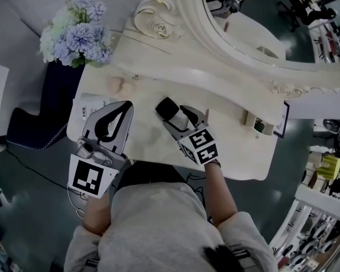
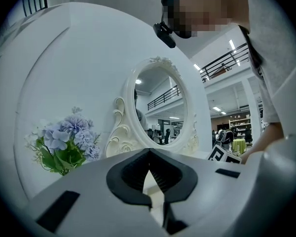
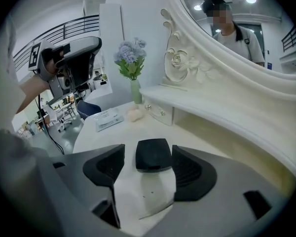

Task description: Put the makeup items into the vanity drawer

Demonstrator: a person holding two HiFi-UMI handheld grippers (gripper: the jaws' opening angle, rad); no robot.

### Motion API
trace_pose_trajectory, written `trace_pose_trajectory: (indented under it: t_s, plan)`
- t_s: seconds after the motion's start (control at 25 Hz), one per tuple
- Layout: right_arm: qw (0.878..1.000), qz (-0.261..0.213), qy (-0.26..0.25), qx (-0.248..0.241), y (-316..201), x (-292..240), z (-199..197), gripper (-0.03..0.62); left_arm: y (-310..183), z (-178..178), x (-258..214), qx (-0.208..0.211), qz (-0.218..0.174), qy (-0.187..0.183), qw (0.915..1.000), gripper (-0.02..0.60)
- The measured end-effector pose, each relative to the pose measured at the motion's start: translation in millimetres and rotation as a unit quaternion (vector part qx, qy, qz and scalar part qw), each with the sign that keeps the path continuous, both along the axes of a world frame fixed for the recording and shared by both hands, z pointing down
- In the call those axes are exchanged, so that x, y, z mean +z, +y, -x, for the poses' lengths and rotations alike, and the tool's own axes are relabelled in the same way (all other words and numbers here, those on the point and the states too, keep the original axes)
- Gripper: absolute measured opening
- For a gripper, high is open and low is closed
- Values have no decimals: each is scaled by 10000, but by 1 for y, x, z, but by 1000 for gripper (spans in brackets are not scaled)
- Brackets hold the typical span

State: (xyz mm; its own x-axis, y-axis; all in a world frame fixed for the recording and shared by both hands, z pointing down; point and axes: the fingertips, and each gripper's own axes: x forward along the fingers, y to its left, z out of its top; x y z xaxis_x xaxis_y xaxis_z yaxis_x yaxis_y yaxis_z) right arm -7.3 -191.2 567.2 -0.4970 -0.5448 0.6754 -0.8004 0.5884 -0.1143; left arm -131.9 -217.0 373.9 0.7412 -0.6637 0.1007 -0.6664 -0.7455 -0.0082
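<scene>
Cream-painted vanity table [image 1: 232,143] carries an oval mirror [image 1: 260,33] in a carved frame, with a bunch of lilac flowers [image 1: 76,33] at its left end. The drawer front [image 3: 160,113] under the mirror shelf looks closed, so no makeup has gone in yet.

Left gripper [image 1: 125,106]: tongs clenched tip to tip on nothing, held off to the left over the tabletop, apparently parked clear of the working side.

Right gripper [image 3: 148,152]: tilted down toward the tabletop, tongs spread wide and released, straddling the task's thing, a white-bodied makeup item with a black cap [image 3: 153,184]. A gap shows at the left pad; the right pad stands just beside the cap. The item rests on the table between the jaws, probably on its side with the cap pointing away. The spread suits closing across the body for a pickup.

Near the flowers lie a flat printed packet [image 1: 90,103] and a small pink sponge [image 1: 119,85].

The packet's print is too small to read. Black-and-white square markers [image 1: 201,146] cover each gripper's cube, and no brand can be made out.
</scene>
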Motion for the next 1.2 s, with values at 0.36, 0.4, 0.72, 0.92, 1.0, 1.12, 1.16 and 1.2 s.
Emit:
trace_pose_trajectory:
  t_s: [0.36, 0.4, 0.72, 0.92, 1.0, 1.12, 1.16, 1.2]
  plan:
    - [9989, 191, 387, -188, -9, 26, 1, 307, 0, 13, 2, -387, 32, -36, 9992, 14]
    - [9986, 218, 419, -219, -9, 29, 2, 308, 0, 15, 2, -424, 36, -45, 9991, 14]
    - [9970, 393, 606, -287, -8, 47, 8, 310, 2, 25, 2, -592, 12, -69, 9982, 14]
    - [9968, 355, 674, -226, -8, 47, 8, 308, 4, 27, 2, -595, 5, -65, 9982, 14]
    - [9970, 271, 682, -232, -8, 42, 10, 308, 4, 27, 0, -584, -9, -67, 9983, 14]
    - [9977, 97, 640, -222, -10, 32, 11, 308, 6, 27, -3, -558, -32, -70, 9984, 14]
    - [9979, 44, 617, -214, -10, 28, 12, 308, 6, 26, -3, -549, -39, -69, 9985, 14]
    - [9981, -13, 590, -201, -10, 24, 12, 308, 7, 26, -4, -537, -47, -67, 9985, 14]
